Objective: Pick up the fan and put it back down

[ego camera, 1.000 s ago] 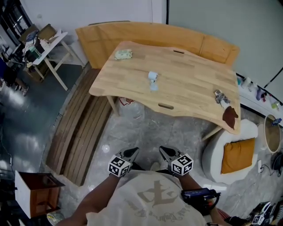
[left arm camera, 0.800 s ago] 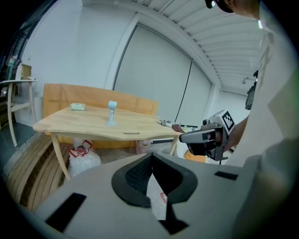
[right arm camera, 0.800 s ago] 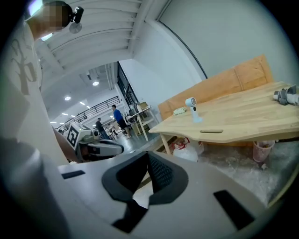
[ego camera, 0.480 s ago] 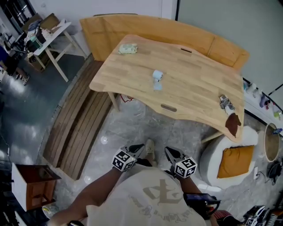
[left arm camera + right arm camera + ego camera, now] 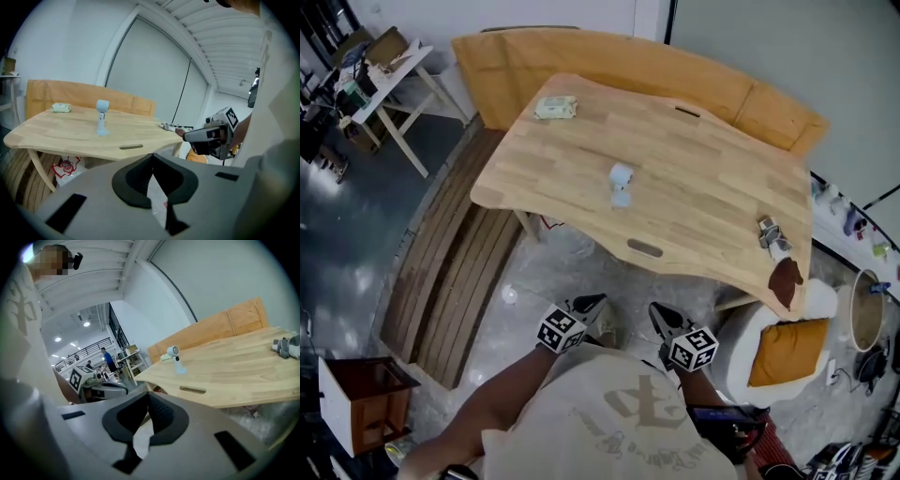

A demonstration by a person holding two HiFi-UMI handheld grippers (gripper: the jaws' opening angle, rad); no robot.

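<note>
A small light-blue fan (image 5: 621, 185) stands upright near the middle of the wooden table (image 5: 712, 197). It also shows in the left gripper view as the fan (image 5: 101, 117) and in the right gripper view as the fan (image 5: 175, 354). Both grippers hang over the floor short of the table's near edge, well away from the fan. My left gripper (image 5: 592, 304) is shut with nothing in it, its tips meeting at the left gripper (image 5: 152, 155). My right gripper (image 5: 658, 315) is shut and empty too, seen from its own camera as the right gripper (image 5: 149, 395).
A green packet (image 5: 555, 108) lies at the table's far left; a grey object (image 5: 769, 231) and a brown piece (image 5: 786, 278) lie at its right end. A slatted bench (image 5: 441, 281) runs along the left. A white seat with an orange cushion (image 5: 783, 352) stands on the right.
The person has stepped closer to the table and both grippers moved forward with them. The table's near edge is closer to the jaws. Both grippers stay shut.
</note>
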